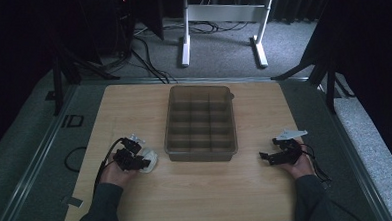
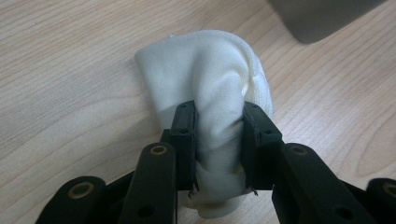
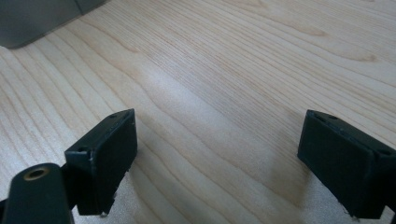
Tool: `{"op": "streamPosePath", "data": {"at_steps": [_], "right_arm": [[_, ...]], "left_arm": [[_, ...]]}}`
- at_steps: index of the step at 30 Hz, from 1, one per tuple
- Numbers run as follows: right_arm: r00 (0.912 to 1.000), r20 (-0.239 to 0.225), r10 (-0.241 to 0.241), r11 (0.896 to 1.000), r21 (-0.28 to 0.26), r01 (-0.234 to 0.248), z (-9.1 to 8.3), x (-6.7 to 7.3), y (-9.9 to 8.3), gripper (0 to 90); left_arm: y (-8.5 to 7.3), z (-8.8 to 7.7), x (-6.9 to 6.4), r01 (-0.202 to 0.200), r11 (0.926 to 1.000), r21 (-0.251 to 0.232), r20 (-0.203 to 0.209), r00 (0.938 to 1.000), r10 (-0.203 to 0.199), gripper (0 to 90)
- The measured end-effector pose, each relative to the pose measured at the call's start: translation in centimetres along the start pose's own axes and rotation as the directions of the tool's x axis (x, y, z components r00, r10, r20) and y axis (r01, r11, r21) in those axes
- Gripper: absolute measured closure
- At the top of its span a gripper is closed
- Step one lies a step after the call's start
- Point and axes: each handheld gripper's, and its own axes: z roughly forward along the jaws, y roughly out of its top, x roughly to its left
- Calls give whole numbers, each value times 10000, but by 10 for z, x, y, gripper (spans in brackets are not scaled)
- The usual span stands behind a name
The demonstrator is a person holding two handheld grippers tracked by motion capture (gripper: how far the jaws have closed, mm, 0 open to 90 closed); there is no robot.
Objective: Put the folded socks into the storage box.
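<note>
Here my left tool (image 2: 218, 149) pinched a bunched white cloth (image 2: 210, 93) between its pads, the fabric squeezed into a narrow waist and lying on the wooden bench (image 1: 268, 197) just beside the near left corner of the grey divided tray (image 1: 202, 153). My right tool (image 3: 217, 158) rested over bare bench to the right of that tray, well apart from the cloth, its jaws spread wide with nothing between them.

Dim, dark-edged high view; bright, sharp close-ups
</note>
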Motion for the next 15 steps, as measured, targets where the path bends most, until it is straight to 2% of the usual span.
{"op": "streamPosePath", "data": {"at_steps": [15], "right_arm": [[10000,-4,11,10000,1,-11,0,0,0,115]], "left_arm": [[9,-20,-6,-617,9979,-194,-347,9975,610,701]]}}
